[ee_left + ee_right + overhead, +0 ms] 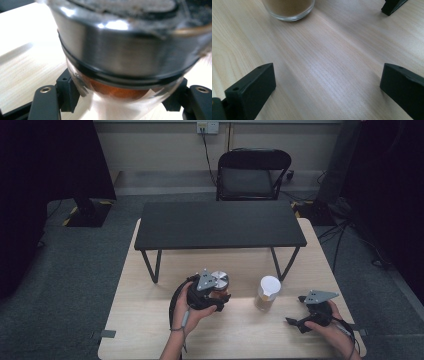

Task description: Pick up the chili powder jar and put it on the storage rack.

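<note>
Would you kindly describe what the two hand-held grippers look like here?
Both are black tools. The left gripper and the right gripper each carry a grey three-cornered plate on top. A dark cable loops from the left one by the wrist, and another trails from the right one. Close up, the jaws are matte black blocks with small screw holes. The forearms are bare, with no sleeves in sight.

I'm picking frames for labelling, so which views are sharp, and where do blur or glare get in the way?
Left gripper view: the metal-lidded jar sits so near that it blurs, with bright glare on the lid. Right gripper view: crisp wood grain on the table, soft sheen mid-frame. High view: room edges dark, table evenly lit, the white-lidded jar small but clear.
</note>
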Demonstrator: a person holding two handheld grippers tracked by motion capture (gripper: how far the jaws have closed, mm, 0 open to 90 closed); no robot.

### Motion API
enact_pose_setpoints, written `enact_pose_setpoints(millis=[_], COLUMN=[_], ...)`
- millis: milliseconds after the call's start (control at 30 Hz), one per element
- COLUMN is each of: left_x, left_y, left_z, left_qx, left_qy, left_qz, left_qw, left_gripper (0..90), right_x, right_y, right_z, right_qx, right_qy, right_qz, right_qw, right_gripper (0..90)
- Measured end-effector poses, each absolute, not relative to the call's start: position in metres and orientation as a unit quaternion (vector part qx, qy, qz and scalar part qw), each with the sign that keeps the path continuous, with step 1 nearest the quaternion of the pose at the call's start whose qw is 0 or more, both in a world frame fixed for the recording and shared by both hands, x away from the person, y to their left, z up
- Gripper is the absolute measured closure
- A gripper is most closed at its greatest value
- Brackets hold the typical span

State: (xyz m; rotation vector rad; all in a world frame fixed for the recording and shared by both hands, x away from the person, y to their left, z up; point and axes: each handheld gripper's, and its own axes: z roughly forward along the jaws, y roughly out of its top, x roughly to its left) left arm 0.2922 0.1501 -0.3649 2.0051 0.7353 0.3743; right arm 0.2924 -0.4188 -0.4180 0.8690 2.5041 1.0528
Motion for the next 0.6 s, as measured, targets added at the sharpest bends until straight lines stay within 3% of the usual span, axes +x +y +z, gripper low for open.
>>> enact_pose_setpoints(millis=[600], left_x=[0.306], left_y=[0.143], left_z=[-0.319], left_qx=[0.823], left_qy=[0.285], left_qz=[0.152], left_qw=[0.467], left_gripper=[30.7], right_x=[0.292], right_y=[-0.419], right_z=[-0.418], right_qx=[0.301], right_qy=[0.869], right_qz=[0.365], right_qw=[0.144], right_gripper=[0.0])
